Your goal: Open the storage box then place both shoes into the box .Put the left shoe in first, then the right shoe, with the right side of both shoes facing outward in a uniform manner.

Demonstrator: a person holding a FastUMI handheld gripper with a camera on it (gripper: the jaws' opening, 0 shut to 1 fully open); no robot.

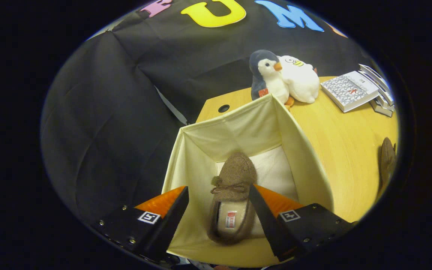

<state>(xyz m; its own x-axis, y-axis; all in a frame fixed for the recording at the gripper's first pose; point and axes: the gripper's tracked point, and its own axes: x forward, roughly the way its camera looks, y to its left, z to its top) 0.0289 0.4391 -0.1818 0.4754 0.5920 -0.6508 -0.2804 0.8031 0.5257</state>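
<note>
A cream fabric storage box stands open on the wooden table, below my fingers. Inside it, on the floor toward the left wall, lies a brown woolly shoe with a small bow and a pale lining, toe pointing away from me. My gripper hovers over the box mouth, open, its fingers wide on either side of the shoe's heel half and not touching it. A second brown shoe lies on the table off to the right of the box, partly cut off.
Behind the box stand a plush penguin and a white plush toy. A stack of books lies at the table's far right. A cable hole sits near the table's left edge, where black cloth hangs.
</note>
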